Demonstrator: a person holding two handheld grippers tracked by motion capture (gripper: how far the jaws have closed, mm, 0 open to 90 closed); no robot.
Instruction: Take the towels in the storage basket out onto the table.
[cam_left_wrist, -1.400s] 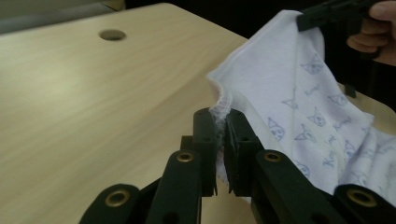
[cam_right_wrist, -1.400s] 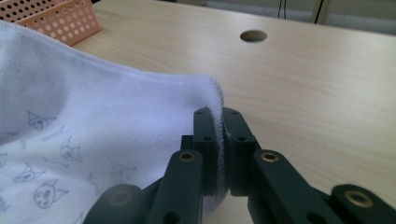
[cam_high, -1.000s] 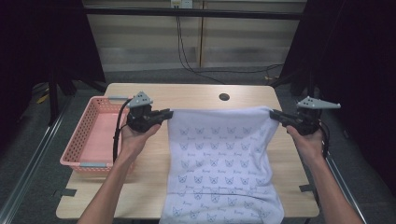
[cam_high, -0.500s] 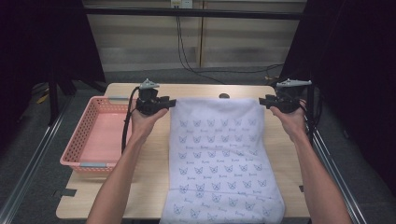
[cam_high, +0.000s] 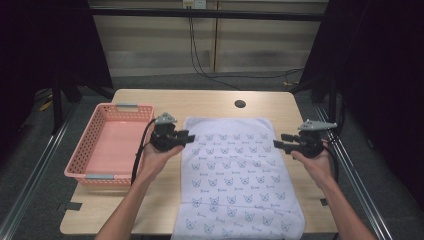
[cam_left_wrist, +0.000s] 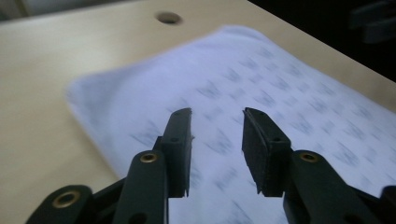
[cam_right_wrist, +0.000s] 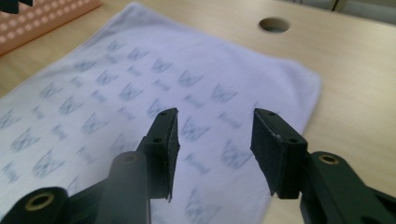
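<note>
A white towel (cam_high: 235, 175) printed with small grey motifs lies flat on the wooden table (cam_high: 210, 102), and its near end hangs over the front edge. My left gripper (cam_high: 190, 137) hovers at the towel's left edge near the far corner, pointing right. Its jaws have just opened and eased back a little, and they stand open over the cloth (cam_left_wrist: 280, 84) with nothing between them (cam_left_wrist: 217, 114). My right gripper (cam_high: 277, 141) sits at the towel's right edge, pointing left. Its jaws have just been opening and are empty above the towel (cam_right_wrist: 116, 84), with a wide gap (cam_right_wrist: 215, 114).
A pink mesh basket (cam_high: 87, 142) stands empty at the table's left, close to my left hand; its corner shows in the right gripper view (cam_right_wrist: 51, 14). A round cable hole (cam_high: 240, 104) lies beyond the towel's far edge. Dark curtains flank the table.
Both grippers held the towel's far corners up and shut a second ago. They have let go, opened, and dropped back toward the near side. The towel now lies flat.
</note>
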